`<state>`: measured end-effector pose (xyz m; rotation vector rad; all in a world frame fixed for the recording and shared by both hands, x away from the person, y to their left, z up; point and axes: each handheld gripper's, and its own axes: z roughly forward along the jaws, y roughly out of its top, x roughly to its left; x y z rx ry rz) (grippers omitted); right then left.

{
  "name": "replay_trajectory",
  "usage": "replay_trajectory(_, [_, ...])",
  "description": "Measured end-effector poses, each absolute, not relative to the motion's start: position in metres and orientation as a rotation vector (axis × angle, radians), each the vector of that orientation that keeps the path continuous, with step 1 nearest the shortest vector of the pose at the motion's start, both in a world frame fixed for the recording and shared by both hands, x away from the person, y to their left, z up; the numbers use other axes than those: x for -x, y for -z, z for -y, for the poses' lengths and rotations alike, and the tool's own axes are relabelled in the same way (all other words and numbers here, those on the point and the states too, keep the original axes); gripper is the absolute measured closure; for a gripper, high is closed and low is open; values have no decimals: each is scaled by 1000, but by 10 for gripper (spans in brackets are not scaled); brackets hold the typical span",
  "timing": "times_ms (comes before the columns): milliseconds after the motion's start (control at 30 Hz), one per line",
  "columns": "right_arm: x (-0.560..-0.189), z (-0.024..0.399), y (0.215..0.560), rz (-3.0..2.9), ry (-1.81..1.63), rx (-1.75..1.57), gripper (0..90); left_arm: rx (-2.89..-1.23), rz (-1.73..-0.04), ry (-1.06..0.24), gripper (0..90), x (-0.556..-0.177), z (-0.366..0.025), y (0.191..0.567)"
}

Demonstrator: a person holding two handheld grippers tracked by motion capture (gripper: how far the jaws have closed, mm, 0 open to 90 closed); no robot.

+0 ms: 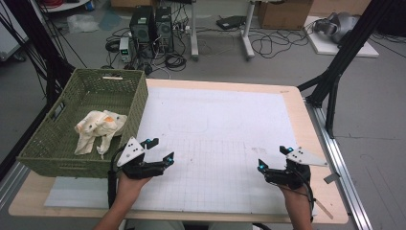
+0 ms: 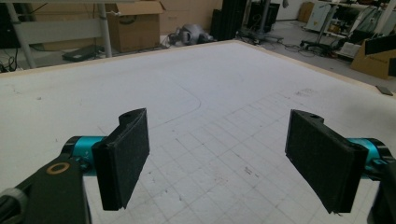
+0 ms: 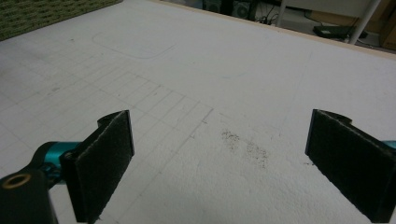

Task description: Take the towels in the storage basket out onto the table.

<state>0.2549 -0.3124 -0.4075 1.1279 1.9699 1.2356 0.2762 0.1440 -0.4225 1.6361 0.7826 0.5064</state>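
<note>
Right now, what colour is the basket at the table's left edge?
Olive green, woven; the basket shows best in the high view.

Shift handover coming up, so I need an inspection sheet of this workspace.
Surface: white gridded mat on the wooden table, smudged in places.
Job's things: cream cloth lying bunched in the green woven basket.
Clutter: nothing seen on the mat.
Grippers: left gripper and right gripper both open, empty, hand-held above the mat.
Cables: tangle on the floor beyond the table.
Surroundings: computer towers, cardboard box, black frame legs.
</note>
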Motion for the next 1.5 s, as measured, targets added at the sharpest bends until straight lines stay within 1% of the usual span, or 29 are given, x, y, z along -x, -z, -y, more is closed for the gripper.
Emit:
replay_trajectory(300, [-258,318,413,-1979,-1264,-1153,71,-1639,-767,-508,223,-274,-138,422])
replay_trajectory(1033, [-264,306,408,-1979,-1279,-1141,71,-1599,-781,-472,204,-265,-146,405])
replay_trajectory(1267, [-264,302,407,-1989,-1262,-1128,71,-1594,-779,-478,209,-261,-148,388])
replay_trajectory(1500, [-264,302,407,-1993,-1256,-1132,71,-1569,-768,-510,196,-260,-162,353])
